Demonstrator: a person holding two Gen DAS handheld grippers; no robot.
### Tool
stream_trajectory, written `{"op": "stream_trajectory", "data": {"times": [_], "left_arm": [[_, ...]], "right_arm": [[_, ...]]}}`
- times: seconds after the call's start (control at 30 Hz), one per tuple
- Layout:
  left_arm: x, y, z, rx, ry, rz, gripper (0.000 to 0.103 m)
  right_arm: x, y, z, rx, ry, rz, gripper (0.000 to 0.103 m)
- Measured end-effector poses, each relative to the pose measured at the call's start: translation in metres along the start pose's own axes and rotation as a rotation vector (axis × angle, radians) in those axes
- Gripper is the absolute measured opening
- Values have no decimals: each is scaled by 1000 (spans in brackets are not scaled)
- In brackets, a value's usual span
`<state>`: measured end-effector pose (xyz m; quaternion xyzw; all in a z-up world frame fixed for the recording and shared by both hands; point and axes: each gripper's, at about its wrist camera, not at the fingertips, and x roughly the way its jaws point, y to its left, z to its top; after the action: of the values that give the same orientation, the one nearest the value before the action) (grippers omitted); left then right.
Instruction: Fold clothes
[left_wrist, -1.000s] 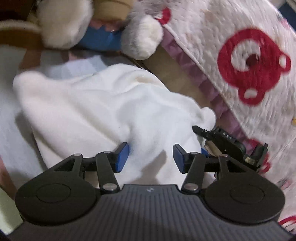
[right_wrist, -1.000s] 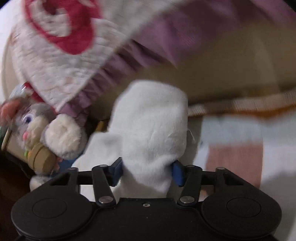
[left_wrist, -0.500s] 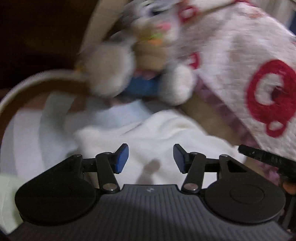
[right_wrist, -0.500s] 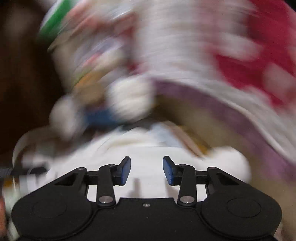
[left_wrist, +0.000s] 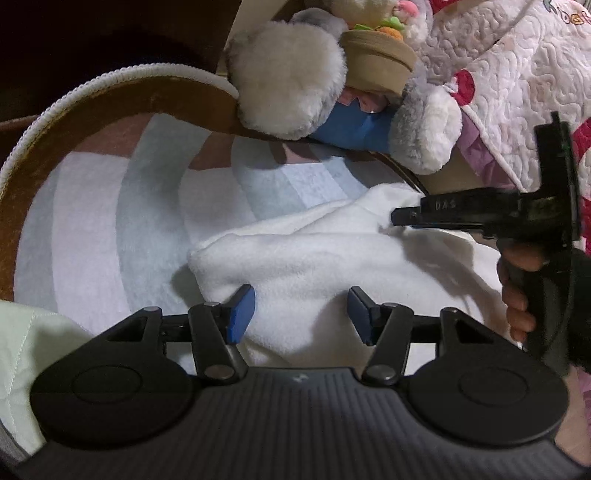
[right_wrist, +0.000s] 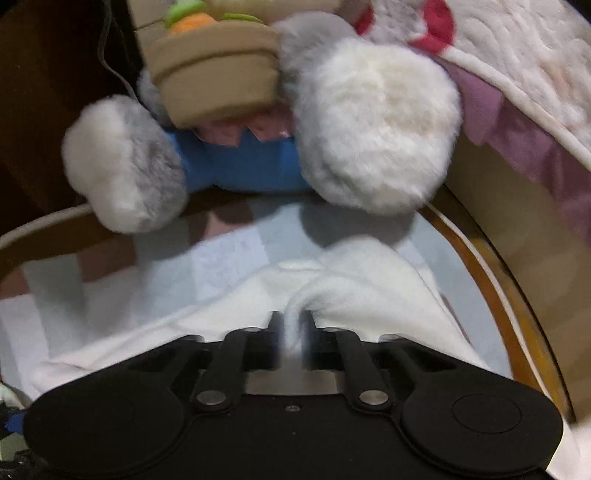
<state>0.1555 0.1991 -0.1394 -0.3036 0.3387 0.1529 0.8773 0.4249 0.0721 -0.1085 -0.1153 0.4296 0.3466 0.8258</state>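
**A:** Big change from a second ago. Back then the right gripper (right_wrist: 291, 328) had a fat wad of the white fleece garment (left_wrist: 332, 258) bulging between wide jaws. Half a second ago it was off the cloth with its jaws apart. Now the jaws are clenched on a thin ridge of the fleece.

**B:** And the left gripper (left_wrist: 301, 314)?

**A:** No change there: blue pads spread wide, jaws released, hovering over the garment's near part with nothing between them.

**B:** What does that mean for the fold?

**A:** My read: the right side has re-gripped closer to an edge, a tidier hold for drawing a layer over. How many folds are in already, I can't tell.

**B:** Where's the garment?

**A:** On the pastel striped plush blanket (left_wrist: 110, 229) of the bed. In the left view it runs from centre towards 3 o'clock, where the right gripper bites it. It looks soft, thick and lumpy, doubled over with a rounded corner at 9 o'clock. The grey-and-white plush rabbit toy (right_wrist: 373, 125) sits at 12, well apart from the fleece.
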Motion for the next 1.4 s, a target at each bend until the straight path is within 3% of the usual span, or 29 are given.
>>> {"op": "stream_trajectory", "data": {"times": [0.13, 0.3, 0.4, 0.43, 0.53, 0.6, 0.67, 0.8, 0.87, 1.0, 1.03, 1.1, 1.17, 1.3, 1.4], "left_arm": [[-3, 8, 2, -41, -24, -12, 55], [-7, 18, 6, -97, -61, -15, 55], [-2, 27, 6, -109, -51, 81, 56], [-1, 31, 7, -117, -45, 93, 59], [1, 43, 8, -145, -28, 94, 59], [-1, 41, 10, -109, -35, 95, 58], [-4, 34, 11, -72, -63, 116, 58], [-12, 13, 11, 12, -124, 70, 59], [-15, 3, 10, 57, -144, 73, 60], [-20, -5, 10, 114, -169, 115, 60], [-21, -5, 11, 122, -176, 131, 61], [-23, -3, 12, 130, -185, 167, 62], [-25, -3, 13, 115, -190, 163, 64], [-25, -17, 9, 134, -155, 124, 68], [-26, -36, 0, 189, -122, 124, 80]], "right_arm": [[-17, -16, 14, 77, -124, 58, 6], [-11, -28, 23, 168, -130, 86, 6], [-3, -28, 22, 187, -138, 42, 5], [-3, -33, 22, 217, -153, 29, 6], [-26, -52, 13, 328, -232, 47, 22], [-47, -55, 1, 307, -248, 88, 27], [-66, -49, -14, 192, -218, 99, 32], [-70, -38, -44, -22, -82, 48, 35], [-59, -49, -51, -29, -54, -56, 35], [-61, -90, -56, 185, -165, -326, 38], [-68, -96, -60, 244, -198, -345, 39], [-91, -95, -72, 316, -282, -277, 40], [-113, -75, -92, 303, -339, -218, 51], [-138, -51, -126, 339, -382, -211, 65], [-157, -34, -151, 366, -412, -207, 69]]}}
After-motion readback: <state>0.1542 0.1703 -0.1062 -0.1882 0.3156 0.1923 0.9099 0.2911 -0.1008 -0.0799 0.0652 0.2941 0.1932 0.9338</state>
